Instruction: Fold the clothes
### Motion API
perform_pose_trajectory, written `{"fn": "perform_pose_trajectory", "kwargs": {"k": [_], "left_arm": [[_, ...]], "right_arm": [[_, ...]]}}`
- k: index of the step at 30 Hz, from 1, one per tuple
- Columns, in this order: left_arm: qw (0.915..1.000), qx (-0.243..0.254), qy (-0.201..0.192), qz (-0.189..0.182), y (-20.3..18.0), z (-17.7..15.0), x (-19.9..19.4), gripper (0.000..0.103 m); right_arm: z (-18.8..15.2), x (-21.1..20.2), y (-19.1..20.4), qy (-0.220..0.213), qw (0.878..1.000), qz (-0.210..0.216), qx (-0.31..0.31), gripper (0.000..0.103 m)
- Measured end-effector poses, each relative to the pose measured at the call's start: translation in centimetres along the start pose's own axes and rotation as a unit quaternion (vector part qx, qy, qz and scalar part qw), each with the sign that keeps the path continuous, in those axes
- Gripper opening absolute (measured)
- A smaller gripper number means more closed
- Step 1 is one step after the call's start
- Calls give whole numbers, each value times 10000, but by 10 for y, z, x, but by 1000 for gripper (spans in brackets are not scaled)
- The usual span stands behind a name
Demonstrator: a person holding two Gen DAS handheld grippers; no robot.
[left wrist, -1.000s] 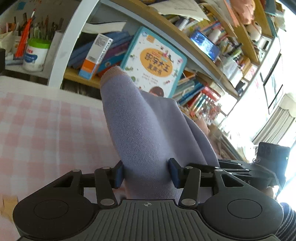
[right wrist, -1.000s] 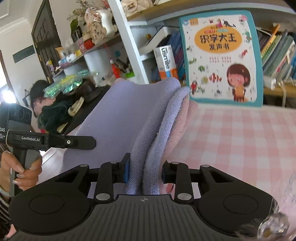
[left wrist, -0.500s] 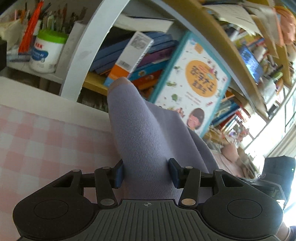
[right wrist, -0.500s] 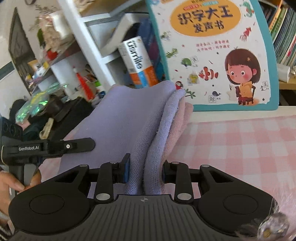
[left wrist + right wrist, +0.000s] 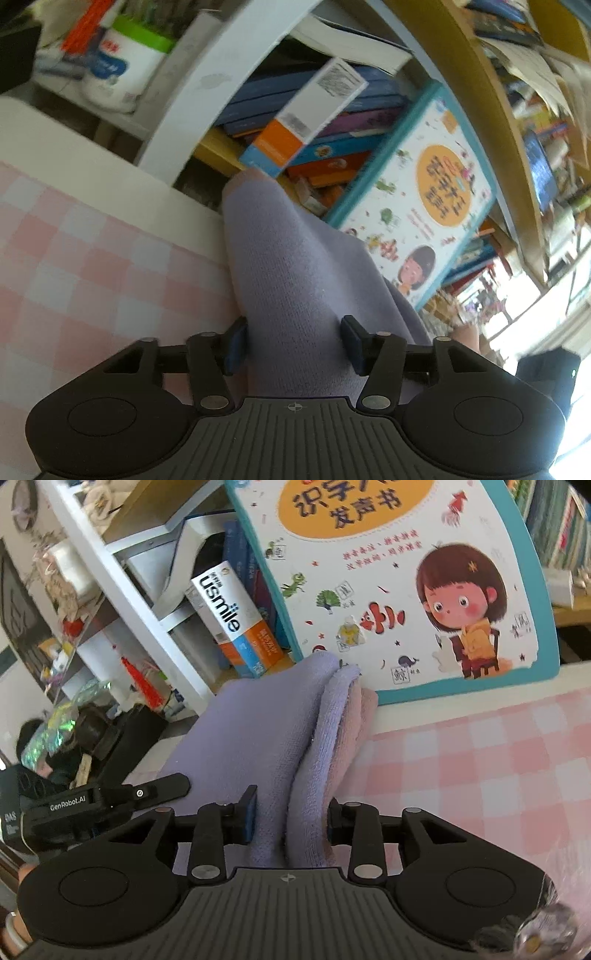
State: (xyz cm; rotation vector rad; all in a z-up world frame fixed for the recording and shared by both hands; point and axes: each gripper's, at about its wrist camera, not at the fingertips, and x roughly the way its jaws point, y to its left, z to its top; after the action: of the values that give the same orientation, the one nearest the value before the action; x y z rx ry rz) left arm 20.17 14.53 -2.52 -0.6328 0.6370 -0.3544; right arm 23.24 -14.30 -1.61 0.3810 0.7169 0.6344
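A folded lilac knit garment (image 5: 295, 280) with a pink cuff stretches forward from my left gripper (image 5: 293, 347), whose blue pads still touch it on both sides while the jaws are opening. In the right wrist view the same garment (image 5: 266, 738) shows as stacked lilac and pink layers lying on the pink checked tablecloth (image 5: 480, 760). The right gripper (image 5: 291, 819) has those layers between its pads, touching them, and its jaws are opening too. The left gripper's body (image 5: 107, 801) sits low at the left of the right wrist view.
A big teal-edged children's book (image 5: 388, 572) leans on the shelf right behind the garment's far end. A white and orange box (image 5: 229, 616) and shelves of books stand beside it. The tablecloth (image 5: 74, 266) spreads to the left of the garment.
Both grippers carried the garment forward and down toward the shelf, so the book looms larger. Both pairs of pads stand slightly wider apart than before.
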Motion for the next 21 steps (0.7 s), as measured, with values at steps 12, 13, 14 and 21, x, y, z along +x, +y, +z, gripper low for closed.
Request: {"fn": "perform_pose_trajectory", "kwargs": {"k": [12,13,14,21], "left_arm": [[9828,1321,-972,844,-54,-32,-69,85],[9807,1421,-994,907,-59,-38,-75,86],[9785,1515,-1014,961,-64,-44,-80,87],[9722,1780,-1065,1083,-91,-87,-101,93]], "right_arm": [[-30,-68,27,-887,9919,-631,-660,77],[-36,-75,31,-943,9900,-713,-770,78],[-41,-82,35,-989,9878,-808,-893,78],[-87,-116,54,-1075,9755,-1225,-1475,88]]}}
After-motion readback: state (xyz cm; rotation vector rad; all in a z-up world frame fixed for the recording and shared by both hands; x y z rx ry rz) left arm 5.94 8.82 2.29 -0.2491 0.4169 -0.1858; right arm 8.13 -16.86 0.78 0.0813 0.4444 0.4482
